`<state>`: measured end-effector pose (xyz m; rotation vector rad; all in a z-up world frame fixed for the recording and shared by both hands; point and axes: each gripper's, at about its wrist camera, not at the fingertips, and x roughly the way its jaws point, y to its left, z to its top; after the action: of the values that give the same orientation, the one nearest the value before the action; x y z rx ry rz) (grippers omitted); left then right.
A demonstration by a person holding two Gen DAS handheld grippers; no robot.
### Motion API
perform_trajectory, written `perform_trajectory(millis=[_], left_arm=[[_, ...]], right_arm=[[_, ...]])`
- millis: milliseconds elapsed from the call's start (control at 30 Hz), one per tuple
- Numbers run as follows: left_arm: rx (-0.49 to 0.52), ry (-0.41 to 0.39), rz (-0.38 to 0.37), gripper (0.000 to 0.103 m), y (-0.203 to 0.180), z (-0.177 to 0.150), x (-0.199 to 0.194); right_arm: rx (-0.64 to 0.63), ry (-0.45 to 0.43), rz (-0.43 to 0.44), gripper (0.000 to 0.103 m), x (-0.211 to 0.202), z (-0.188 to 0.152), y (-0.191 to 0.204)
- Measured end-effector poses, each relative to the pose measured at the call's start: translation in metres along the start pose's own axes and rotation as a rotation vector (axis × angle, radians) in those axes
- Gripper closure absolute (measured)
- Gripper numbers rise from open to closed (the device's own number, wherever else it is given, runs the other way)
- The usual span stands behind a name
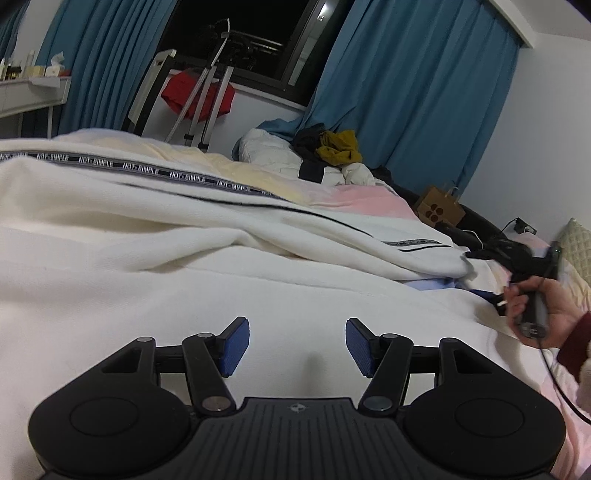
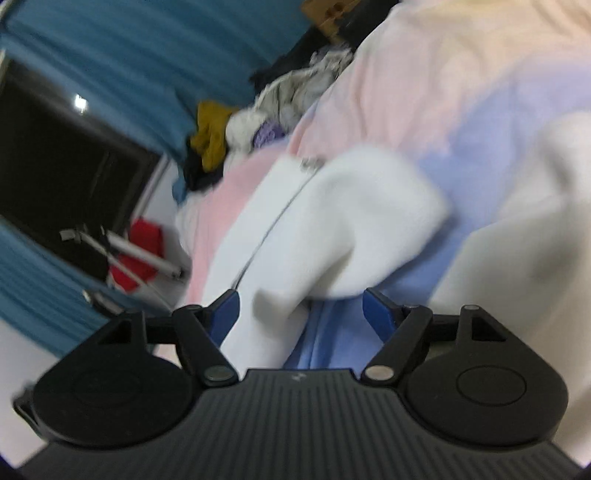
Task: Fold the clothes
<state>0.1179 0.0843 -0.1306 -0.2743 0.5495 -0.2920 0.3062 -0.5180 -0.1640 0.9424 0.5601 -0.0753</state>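
Left gripper (image 1: 297,347): nearest the left wrist camera, blue pads spread wide with nothing between them, hovering low over white fabric
White garment (image 1: 192,236): spread across the bed, a fold of it draped over the lower layer; a dark band printed NOT-SIMPLE runs along it, with a thin dark line beside the band
Garment end (image 2: 332,221): in the right wrist view a bunched white end with a thin dark line lies just ahead of the right tool, over the blue part of the cover; the picture is blurred
Right gripper (image 2: 301,314): blue pads (image 2: 376,314) set wide apart, white cloth lying in the gap near the left pad; contact with either pad cannot be told through the blur
Right hand (image 1: 535,314): seen from the left wrist view at the right edge, wrapped round the dark handle, dark red cuff at the wrist, near the far end of the garment
Bed cover (image 2: 388,103): pastel, pink and pale blue with a cream area, under the garment
Clothes pile (image 1: 332,151): mustard, black and white items heaped at the far side of the bed
Paper bag (image 1: 439,208): brown, beside the bed
Curtains (image 1: 413,92): blue, either side of a dark window (image 1: 243,33)
Red cloth (image 1: 197,94): hung on a metal stand below the window
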Motion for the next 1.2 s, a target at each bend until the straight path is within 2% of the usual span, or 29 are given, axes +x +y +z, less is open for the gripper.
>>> perform_trajectory(millis=[67,133,200,233,267,333,467,500,567,600,700,767,833,900,967,1100,1200], left_arm=[[0.007,0.001,0.006,0.042,0.0,-0.001,0.0],[0.024,-0.01,0.014,0.042,-0.001,-0.002,-0.002],[0.039,-0.023,0.015,0.042,-0.001,-0.002,-0.004],[0.043,-0.028,0.012,0.042,0.0,-0.002,-0.005],[0.043,-0.023,0.013,0.042,0.0,-0.003,-0.004],[0.045,-0.014,0.015,0.042,0.001,-0.005,-0.002],[0.035,0.005,0.024,0.042,0.001,-0.009,0.0],[0.034,0.007,0.027,0.042,0.001,-0.009,0.0],[0.034,0.011,0.029,0.042,-0.001,-0.01,-0.001],[0.035,0.011,0.028,0.042,-0.002,-0.01,-0.002],[0.07,0.001,0.041,0.042,-0.009,-0.01,-0.005],[0.074,0.003,0.045,0.042,-0.012,-0.01,-0.006],[0.074,0.002,0.052,0.042,-0.013,-0.01,-0.007],[0.065,0.006,0.056,0.042,-0.013,-0.01,-0.007],[0.047,0.013,0.054,0.042,-0.011,-0.01,-0.007],[0.018,0.016,0.061,0.042,-0.006,-0.007,-0.008],[-0.031,0.021,0.056,0.042,-0.001,-0.003,-0.01]], right_arm=[[0.023,-0.039,-0.062,0.03,0.014,-0.005,-0.004],[0.141,-0.114,-0.031,0.038,0.02,-0.009,-0.021],[0.192,-0.174,0.0,0.055,0.02,-0.009,-0.025],[0.176,-0.183,0.009,0.073,0.019,-0.006,-0.02],[0.155,-0.193,0.023,0.082,0.016,-0.003,-0.013],[0.09,-0.223,0.072,0.089,0.003,0.006,0.014],[-0.07,-0.328,0.199,0.09,-0.034,0.019,0.073],[-0.099,-0.359,0.208,0.09,-0.04,0.02,0.082],[-0.158,-0.406,0.148,0.09,-0.041,0.023,0.09],[-0.181,-0.409,0.07,0.09,-0.035,0.021,0.087],[-0.12,-0.301,-0.105,0.09,-0.005,0.014,0.052],[-0.021,-0.221,-0.119,0.089,0.009,0.014,0.021],[0.031,-0.192,-0.11,0.089,0.01,0.018,0.005],[0.019,-0.2,-0.069,0.09,0.001,0.024,0.012],[-0.04,-0.25,-0.014,0.09,-0.015,0.029,0.03],[-0.073,-0.272,-0.093,0.09,-0.022,0.034,0.043],[-0.086,-0.165,-0.208,0.087,0.005,0.027,0.016]])
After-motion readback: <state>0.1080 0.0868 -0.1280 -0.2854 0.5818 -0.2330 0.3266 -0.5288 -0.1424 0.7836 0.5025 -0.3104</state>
